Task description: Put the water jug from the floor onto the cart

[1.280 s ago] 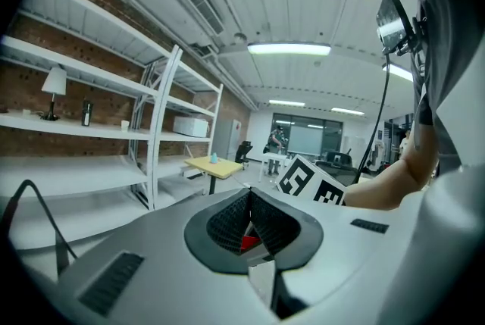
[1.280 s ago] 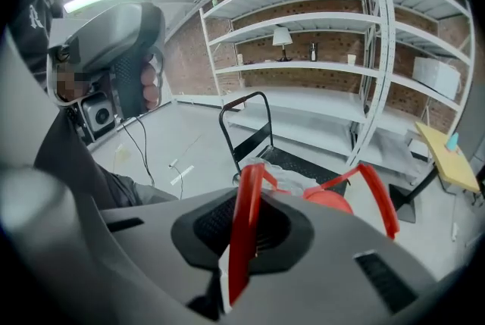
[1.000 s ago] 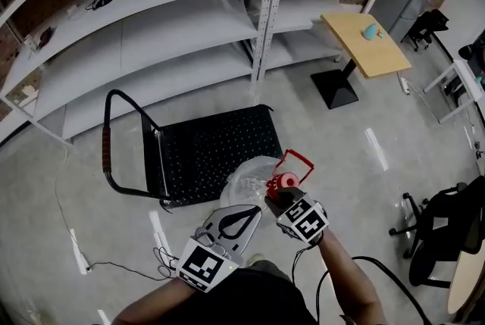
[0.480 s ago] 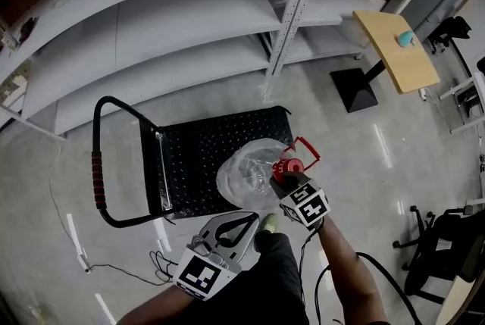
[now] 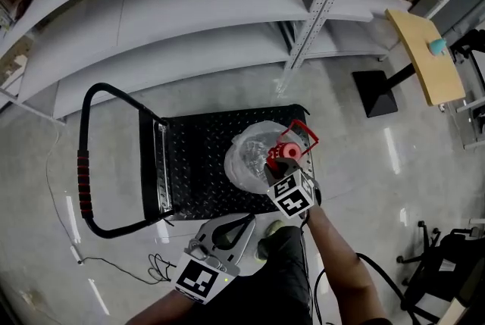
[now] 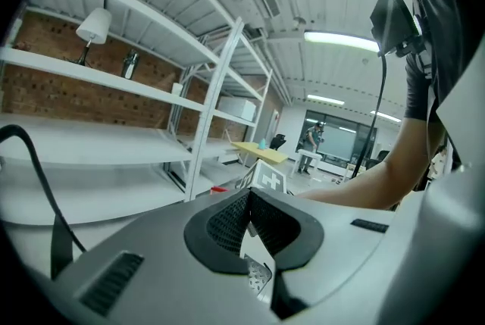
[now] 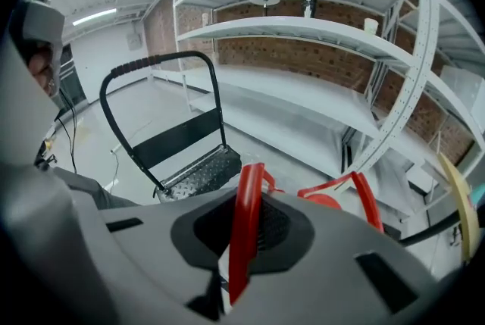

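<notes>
The clear water jug point(image 5: 254, 153) with a red cap point(image 5: 284, 154) hangs over the right part of the cart's black studded deck point(image 5: 197, 164). My right gripper point(image 5: 282, 172) is shut on the jug's red carry handle point(image 5: 299, 138). In the right gripper view the handle point(image 7: 246, 217) runs up between the pads, with the cart point(image 7: 198, 172) below and ahead. Whether the jug's base touches the deck is hidden. My left gripper point(image 5: 241, 223) is near the cart's front edge, shut with nothing in it; in its own view the pads point(image 6: 250, 229) meet.
The cart's push bar point(image 5: 82, 172) with a red grip stands at the left. White shelving point(image 5: 189, 13) and its upright post point(image 5: 322, 1) rise behind the cart. A yellow table point(image 5: 424, 51) is at the right. A thin cable point(image 5: 114, 264) lies on the floor.
Both grippers moved forward and down toward the cart. The jug, still held by its handle, went from beside the deck's near edge to over the deck's right part.
</notes>
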`<state>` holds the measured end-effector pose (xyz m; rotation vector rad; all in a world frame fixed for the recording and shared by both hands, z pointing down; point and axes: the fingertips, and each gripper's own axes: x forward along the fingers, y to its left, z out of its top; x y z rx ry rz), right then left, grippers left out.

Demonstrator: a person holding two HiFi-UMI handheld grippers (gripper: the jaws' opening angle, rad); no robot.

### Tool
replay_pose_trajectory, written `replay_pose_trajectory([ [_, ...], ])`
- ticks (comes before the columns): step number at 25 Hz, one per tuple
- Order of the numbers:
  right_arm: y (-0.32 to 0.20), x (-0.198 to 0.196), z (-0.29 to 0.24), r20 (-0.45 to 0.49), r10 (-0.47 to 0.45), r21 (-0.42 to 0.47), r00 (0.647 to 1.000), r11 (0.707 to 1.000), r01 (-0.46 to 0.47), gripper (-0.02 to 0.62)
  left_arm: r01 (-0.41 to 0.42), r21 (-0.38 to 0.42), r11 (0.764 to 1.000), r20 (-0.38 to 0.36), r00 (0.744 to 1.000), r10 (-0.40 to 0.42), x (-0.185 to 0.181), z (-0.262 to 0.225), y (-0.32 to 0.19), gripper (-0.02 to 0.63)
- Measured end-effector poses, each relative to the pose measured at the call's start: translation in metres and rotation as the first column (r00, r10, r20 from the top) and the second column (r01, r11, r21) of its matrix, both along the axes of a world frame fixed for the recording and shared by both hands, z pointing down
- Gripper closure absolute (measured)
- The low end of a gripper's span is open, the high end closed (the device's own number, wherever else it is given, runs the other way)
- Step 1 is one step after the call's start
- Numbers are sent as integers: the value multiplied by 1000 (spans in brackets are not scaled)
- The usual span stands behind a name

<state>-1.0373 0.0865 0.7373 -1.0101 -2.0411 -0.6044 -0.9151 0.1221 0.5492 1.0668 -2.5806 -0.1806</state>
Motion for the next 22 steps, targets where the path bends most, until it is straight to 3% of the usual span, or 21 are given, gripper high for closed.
replay_pose_trajectory([
  [10,81,20,52,53,-117,56,992,992,114,575,103,1,995,-45,994,-103,-4,40,40,603],
  [15,99,26,73,71,-146,144,987,980,134,575,125,5,992,-60,990,-124,1,45,55,601],
  [19,98,24,65,139,-160,191,977,973,132,572,128,11,992,-69,989,-127,4,38,59,601],
  [22,90,19,40,212,-142,224,967,970,93,513,117,13,993,-63,991,-116,5,17,59,601],
])
